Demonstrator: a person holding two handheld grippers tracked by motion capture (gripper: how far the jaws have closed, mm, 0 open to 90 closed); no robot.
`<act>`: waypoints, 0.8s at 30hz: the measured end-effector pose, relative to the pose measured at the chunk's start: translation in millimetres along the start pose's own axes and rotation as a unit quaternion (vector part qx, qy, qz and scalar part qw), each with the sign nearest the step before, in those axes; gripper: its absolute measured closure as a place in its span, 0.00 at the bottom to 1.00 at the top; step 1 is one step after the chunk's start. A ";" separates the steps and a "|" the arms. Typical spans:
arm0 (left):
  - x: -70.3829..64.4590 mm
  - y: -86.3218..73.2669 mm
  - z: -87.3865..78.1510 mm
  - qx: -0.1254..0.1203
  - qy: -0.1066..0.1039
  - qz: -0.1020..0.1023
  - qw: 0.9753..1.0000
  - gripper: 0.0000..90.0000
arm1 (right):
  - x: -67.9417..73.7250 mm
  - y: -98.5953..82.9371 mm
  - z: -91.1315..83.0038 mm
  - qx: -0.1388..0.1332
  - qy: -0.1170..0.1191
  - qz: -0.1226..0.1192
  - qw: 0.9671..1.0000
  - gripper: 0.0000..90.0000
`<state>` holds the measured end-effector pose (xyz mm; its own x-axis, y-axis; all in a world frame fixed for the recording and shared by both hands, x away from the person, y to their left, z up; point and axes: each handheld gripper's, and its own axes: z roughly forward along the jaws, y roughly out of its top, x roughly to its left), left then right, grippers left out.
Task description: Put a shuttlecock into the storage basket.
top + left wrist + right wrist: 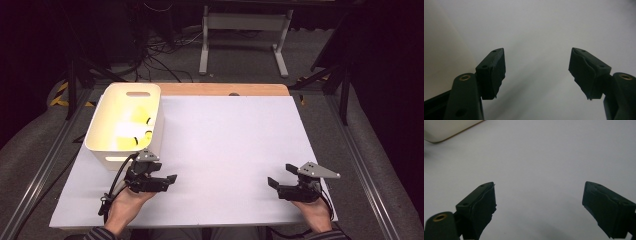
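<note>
We cannot make out the glare-washed yellow contents of the white bin (111,131) just beside our left gripper (170,180), which, like our right gripper (280,175), rests spread and empty on the white tabletop (225,145) above grey carpet (240,65).

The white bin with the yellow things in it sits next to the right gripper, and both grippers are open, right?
Not quite. The high view shows the white bin beside the left gripper, at the table's left side, not by the right gripper. The rest holds: yellow things lie in the bin, and each gripper view shows its jaws standing wide apart with nothing between them.
</note>
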<state>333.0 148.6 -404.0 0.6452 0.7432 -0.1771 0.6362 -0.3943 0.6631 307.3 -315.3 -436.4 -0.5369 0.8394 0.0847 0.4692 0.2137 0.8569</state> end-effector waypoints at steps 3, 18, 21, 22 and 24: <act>3.0 -1.9 -3.2 -0.008 0.004 0.000 1.000 0.34 | -0.1 -0.1 -0.1 0.000 0.000 0.000 1.000 0.13; 11.5 -12.3 -11.4 -0.010 0.013 -0.018 1.000 0.34 | -0.2 -0.2 -0.3 0.000 0.000 0.000 1.000 0.13; 12.3 -13.9 -13.2 -0.011 0.015 -0.021 1.000 0.34 | -0.2 -0.2 -0.3 0.000 0.000 0.000 1.000 0.13; 12.6 -14.4 -13.7 -0.013 0.016 -0.021 1.000 0.34 | -0.2 -0.2 -0.3 0.000 0.000 0.000 1.000 0.13; 14.1 -15.4 -15.3 -0.016 0.019 -0.018 1.000 0.34 | -0.1 -0.2 -0.4 0.000 -0.001 0.000 1.000 0.13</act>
<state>325.8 173.4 -405.6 0.6054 0.7768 -0.1736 0.6447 -0.3506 0.6793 307.0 -315.6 -436.4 -0.5358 0.8401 0.0847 0.4689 0.2126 0.8573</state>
